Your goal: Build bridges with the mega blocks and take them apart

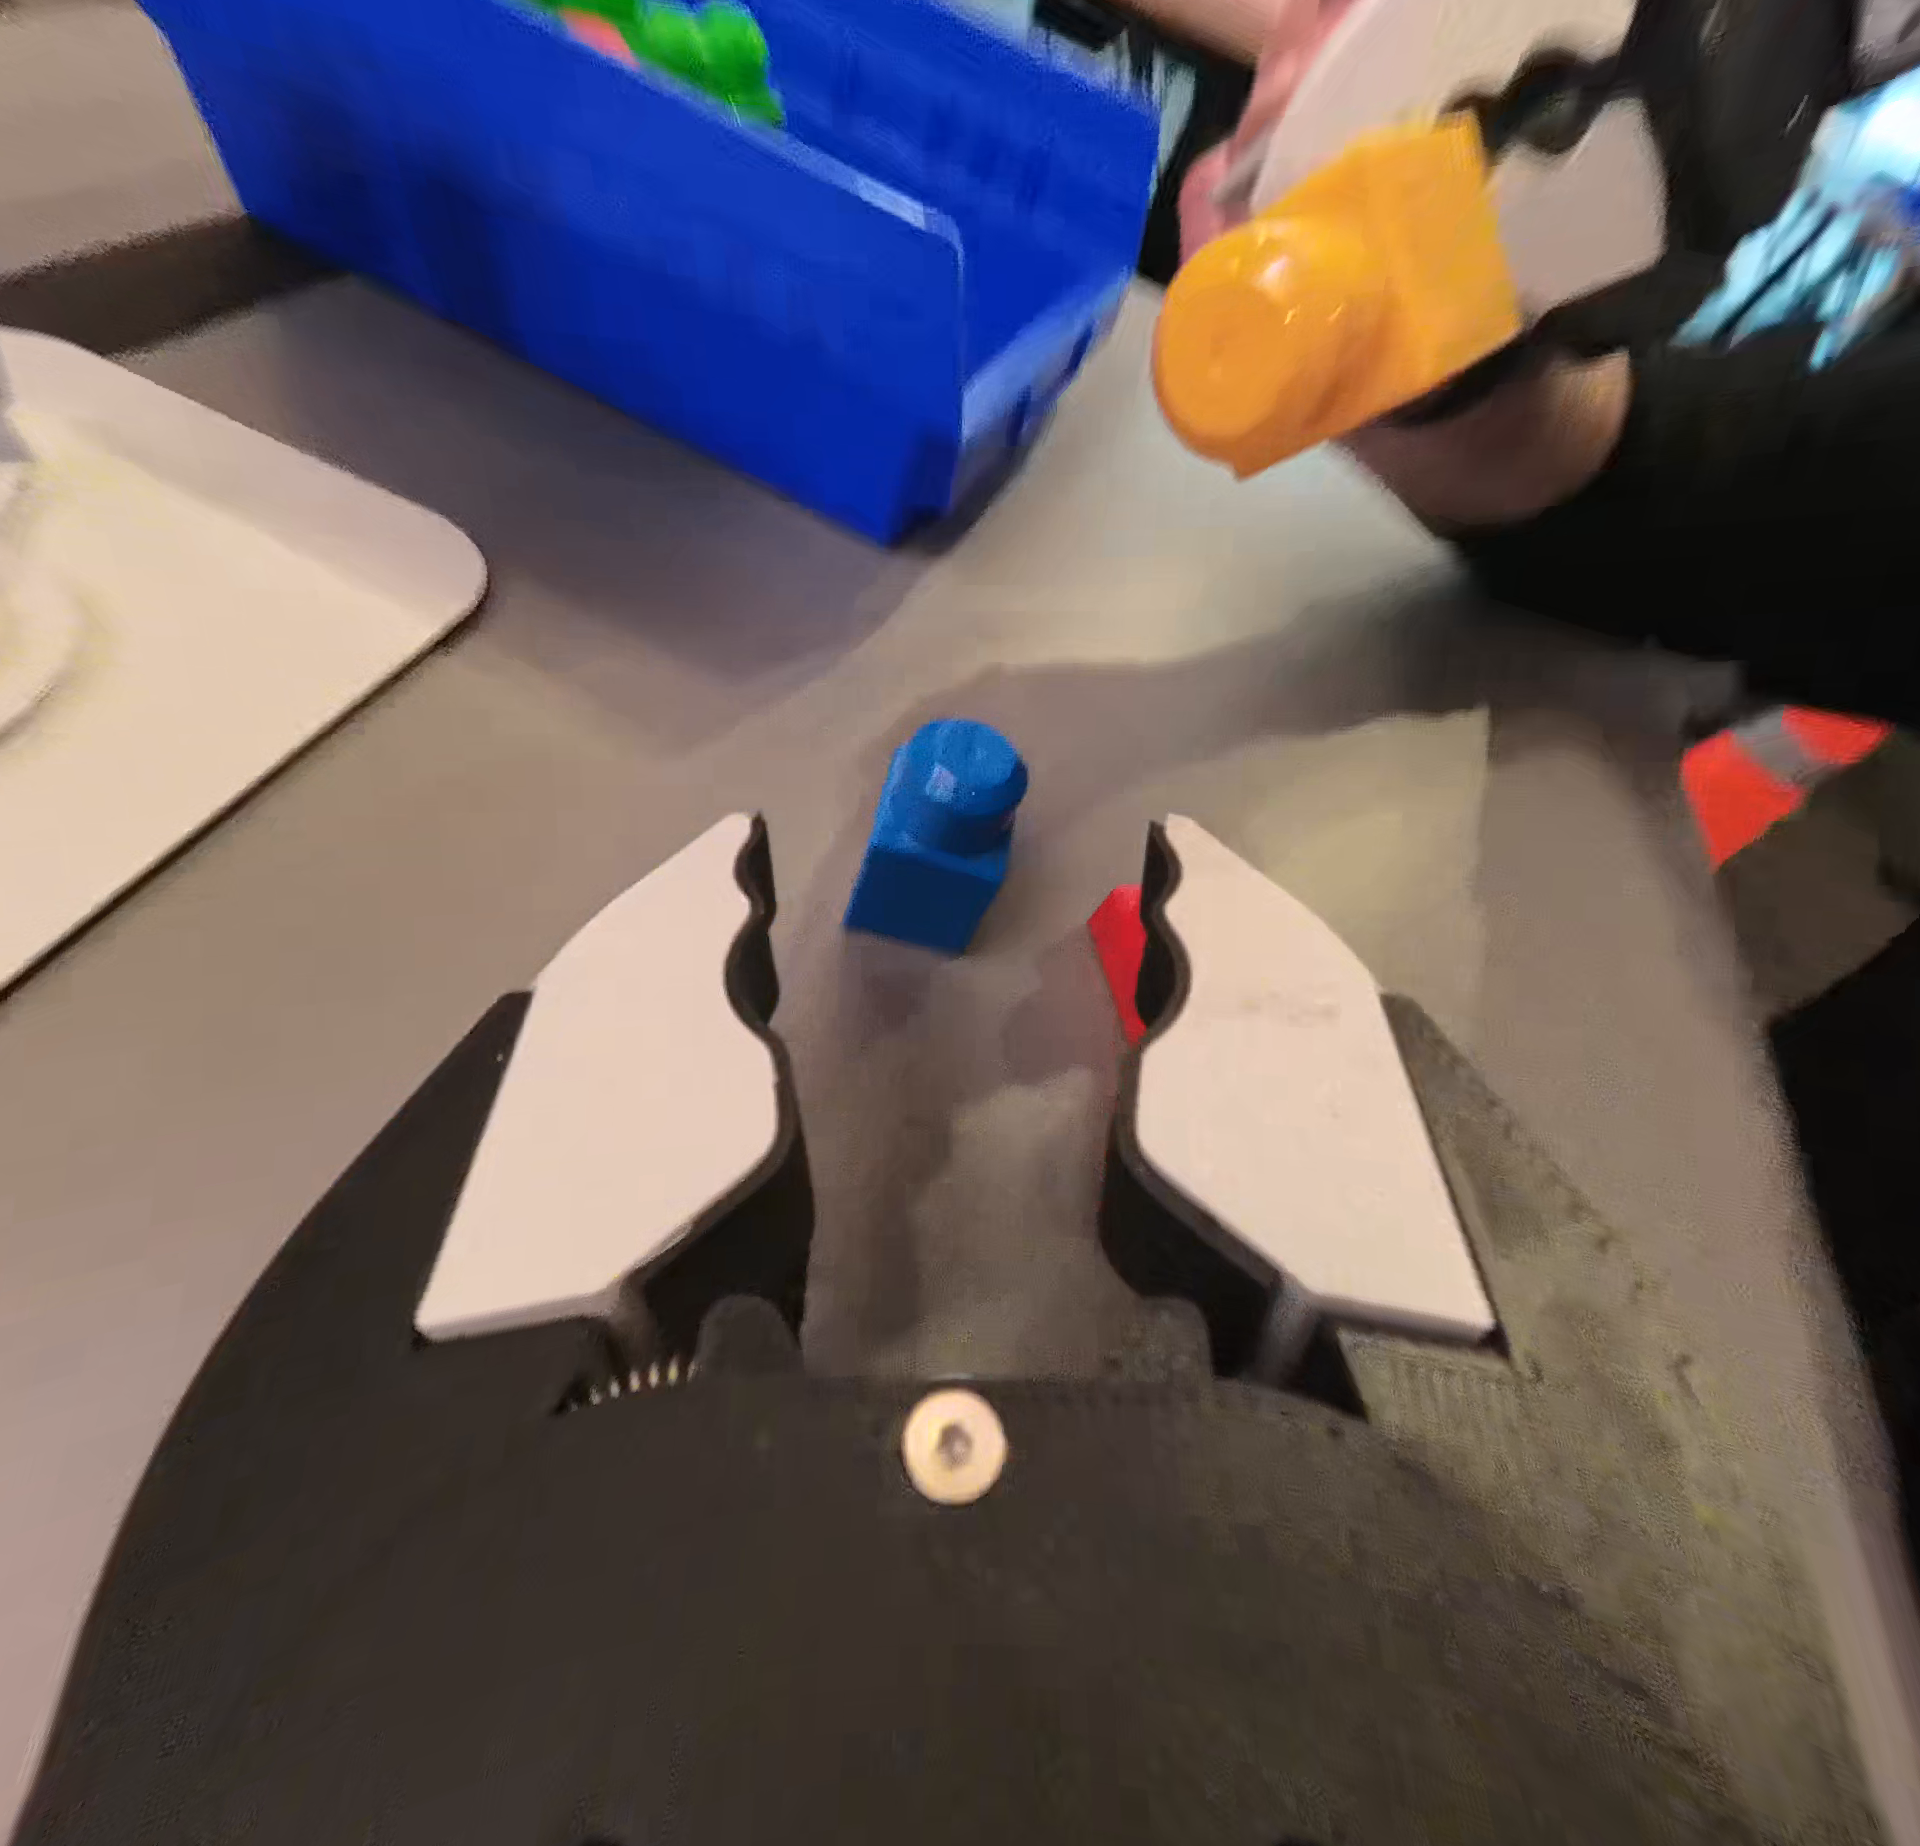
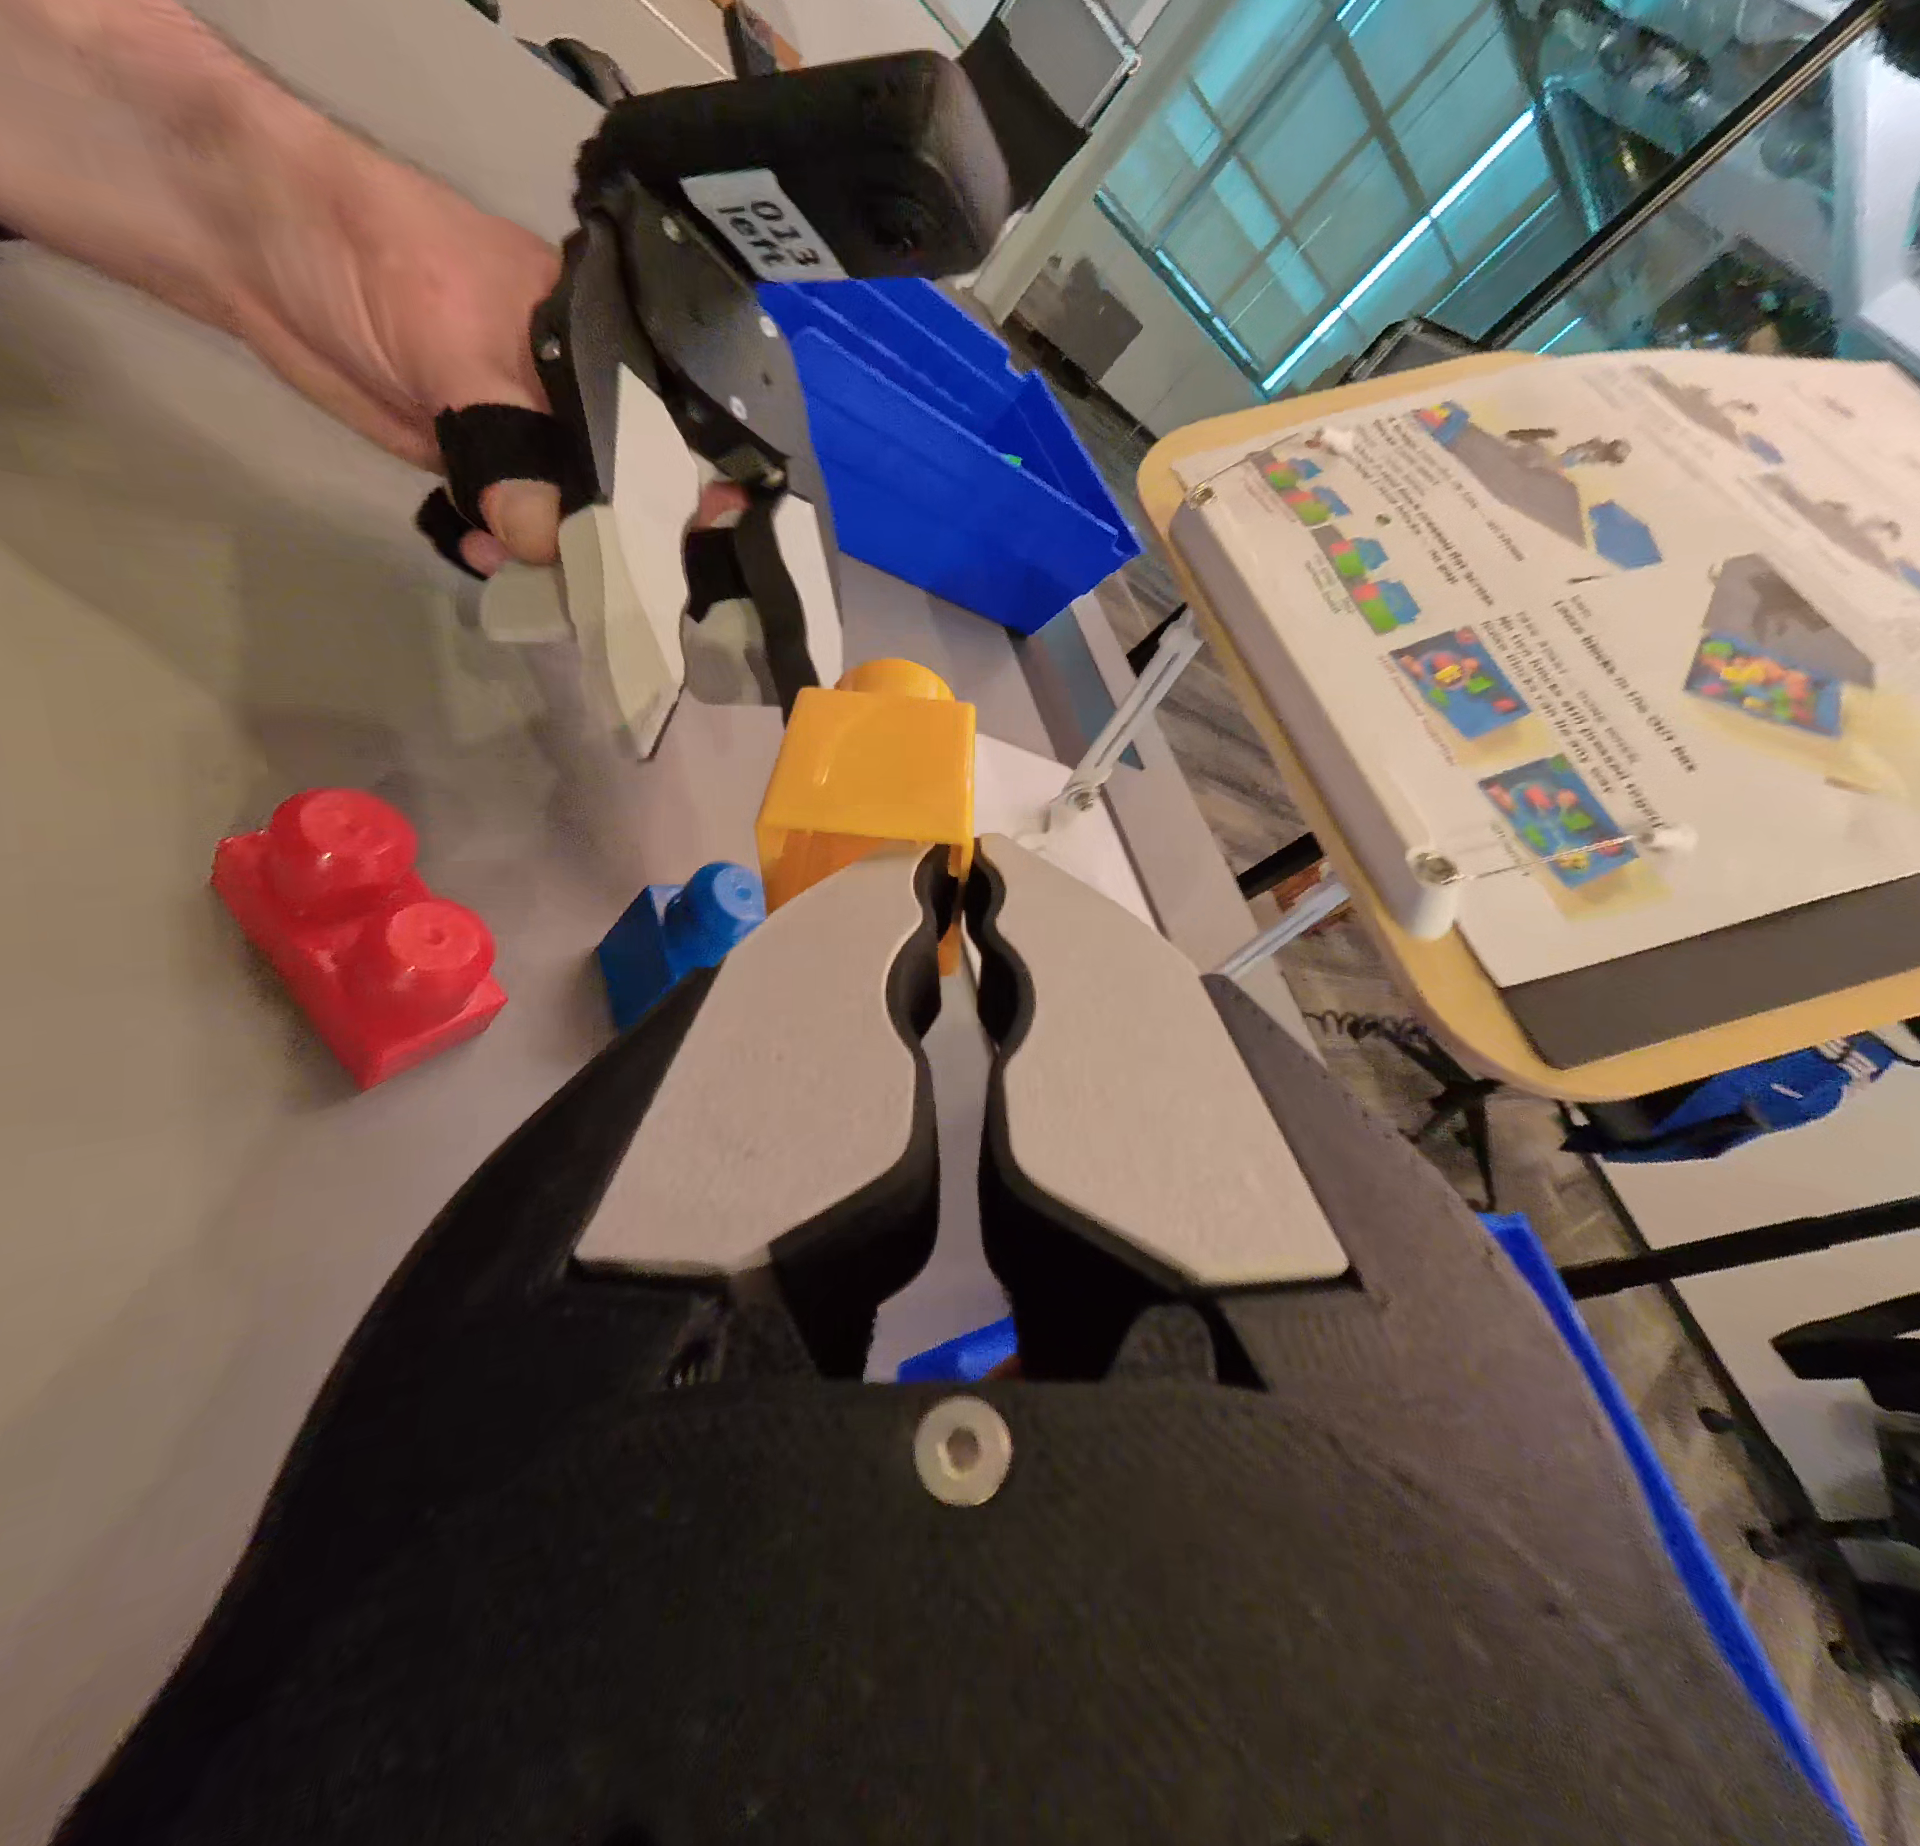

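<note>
From the left wrist view we look forward and down along the fingers, close above the grey table [image 1: 623,601], toward the blue bin [image 1: 644,227] at upper left. From the right wrist view we look tilted across the same table, windows at upper right. Both views share the small blue block [image 1: 940,840] [image 2: 675,929] and the yellow block [image 1: 1340,300] [image 2: 868,773].
</note>
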`<state>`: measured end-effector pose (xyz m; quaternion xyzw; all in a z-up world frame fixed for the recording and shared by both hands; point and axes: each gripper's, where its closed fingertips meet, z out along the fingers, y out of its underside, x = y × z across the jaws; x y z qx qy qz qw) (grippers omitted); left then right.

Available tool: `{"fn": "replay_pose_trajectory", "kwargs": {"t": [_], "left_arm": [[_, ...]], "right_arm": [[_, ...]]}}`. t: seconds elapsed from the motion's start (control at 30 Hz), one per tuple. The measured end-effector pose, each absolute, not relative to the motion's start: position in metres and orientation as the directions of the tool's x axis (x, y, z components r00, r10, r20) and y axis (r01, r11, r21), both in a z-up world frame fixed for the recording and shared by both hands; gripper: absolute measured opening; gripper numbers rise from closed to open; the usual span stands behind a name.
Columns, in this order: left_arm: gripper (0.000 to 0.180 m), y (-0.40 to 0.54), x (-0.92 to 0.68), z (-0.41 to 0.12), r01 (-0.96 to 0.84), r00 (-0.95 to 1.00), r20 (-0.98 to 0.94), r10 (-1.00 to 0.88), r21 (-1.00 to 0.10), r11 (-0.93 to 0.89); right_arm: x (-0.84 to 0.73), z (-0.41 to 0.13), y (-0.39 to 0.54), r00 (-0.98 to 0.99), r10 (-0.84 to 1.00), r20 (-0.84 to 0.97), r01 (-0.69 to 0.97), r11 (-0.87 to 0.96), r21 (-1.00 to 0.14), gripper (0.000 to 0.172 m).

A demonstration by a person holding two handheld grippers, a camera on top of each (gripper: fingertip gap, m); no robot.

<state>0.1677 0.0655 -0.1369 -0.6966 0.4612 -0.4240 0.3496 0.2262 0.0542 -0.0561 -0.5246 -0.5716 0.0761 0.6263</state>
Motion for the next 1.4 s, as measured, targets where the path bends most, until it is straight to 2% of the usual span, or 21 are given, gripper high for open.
{"fn": "replay_pose_trajectory", "kwargs": {"t": [0.17, 0.27, 0.4, 0.53, 0.63, 0.73, 0.8, 0.87, 1.17, 1.4], "left_arm": [[0.071, 0.062, 0.19, -0.177, -0.576, 0.162, 0.153, -0.975, -0.787, -0.219], [0.066, 0.059, 0.202, -0.185, -0.616, 0.127, 0.128, -0.984, -0.767, -0.179], [0.037, 0.06, 0.208, -0.19, -0.64, 0.107, 0.145, -0.984, -0.747, -0.18], [0.037, 0.066, 0.211, -0.186, -0.619, 0.131, 0.117, -0.984, -0.766, -0.174], [0.036, 0.078, 0.205, -0.164, -0.483, 0.181, 0.226, -0.957, -0.828, -0.287], [0.036, 0.089, 0.192, -0.111, -0.152, 0.114, 0.48, -0.87, -0.857, -0.492], [0.036, 0.094, 0.178, -0.072, 0.1, -0.028, 0.612, -0.79, -0.785, -0.612], [0.036, 0.094, 0.17, -0.056, 0.22, -0.125, 0.656, -0.745, -0.714, -0.665], [0.036, 0.073, 0.177, -0.034, 0.367, -0.264, 0.676, -0.688, -0.589, -0.72], [0.036, 0.063, 0.188, -0.032, 0.377, -0.336, 0.689, -0.642, -0.527, -0.762]], "right_arm": [[0.226, -0.066, 0.051, 0.315, 0.719, 0.62, 0.5, 0.429, -0.752, 0.002], [0.227, -0.066, 0.05, 0.311, 0.729, 0.61, 0.49, 0.427, -0.76, 0.002], [0.226, -0.067, 0.049, 0.299, 0.732, 0.612, 0.487, 0.435, -0.758, 0.002], [0.225, -0.065, 0.046, 0.291, 0.727, 0.622, 0.483, 0.45, -0.751, 0.002], [0.226, -0.062, 0.045, 0.282, 0.723, 0.63, 0.473, 0.467, -0.747, 0.002], [0.224, -0.058, 0.04, 0.258, 0.736, 0.625, 0.443, 0.485, -0.754, 0.001], [0.219, -0.058, 0.036, 0.235, 0.743, 0.626, 0.429, 0.499, -0.753, 0.001], [0.211, -0.058, 0.032, 0.205, 0.741, 0.639, 0.425, 0.521, -0.74, 0.002], [0.187, -0.055, 0.036, 0.209, 0.7, 0.682, 0.433, 0.559, -0.707, 0.002], [0.181, -0.052, 0.039, 0.243, 0.683, 0.689, 0.425, 0.563, -0.709, 0.002]]}}
